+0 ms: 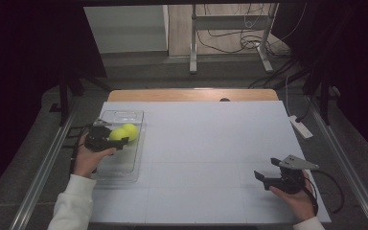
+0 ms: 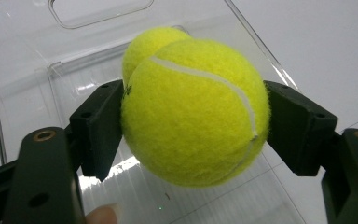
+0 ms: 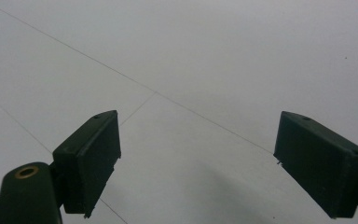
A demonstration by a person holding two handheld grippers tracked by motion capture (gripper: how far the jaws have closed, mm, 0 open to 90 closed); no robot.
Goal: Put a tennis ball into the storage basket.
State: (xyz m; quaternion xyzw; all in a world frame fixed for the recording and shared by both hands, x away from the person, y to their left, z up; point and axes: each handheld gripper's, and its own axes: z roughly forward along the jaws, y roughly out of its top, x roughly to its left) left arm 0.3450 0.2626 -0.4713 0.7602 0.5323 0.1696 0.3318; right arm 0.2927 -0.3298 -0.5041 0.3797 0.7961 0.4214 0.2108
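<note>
While the person's left hand (image 1: 90,158) rests at the near left of the white table (image 1: 206,143), the left gripper (image 1: 120,142) it holds reaches into a clear, shallow, rectangular plastic tray (image 1: 124,167) that lies on the table's left side. Its two black jaws are clenched on a fuzzy yellow-green tennis ball (image 1: 118,133): in the left gripper view the pads press on opposite flanks of that ball (image 2: 193,112), whose white curved seam runs across its upper face. A second yellow-green tennis ball (image 1: 130,129) sits just behind the held one, touching it or very nearly so, and in the left gripper view its crown (image 2: 151,44) peeks out above and to the left of the gripped ball. Both balls are over the far half of the tray, and the held one looks to be slightly off the tray floor, though the angle makes that hard to judge. A fingertip shows at the bottom edge of the left gripper view, beneath the jaws.

Across the middle the white table is bare, crossed by thin faint lines.

At the near right, well apart from the tray, the right hand (image 1: 294,199) holds the right gripper (image 1: 260,176) low over the table, a grey three-cornered plate (image 1: 297,163) on top and a black cable (image 1: 333,191) trailing off to the right. Its jaws stand wide apart and released, with nothing but the white tabletop (image 3: 200,93) between them in the right gripper view
</note>
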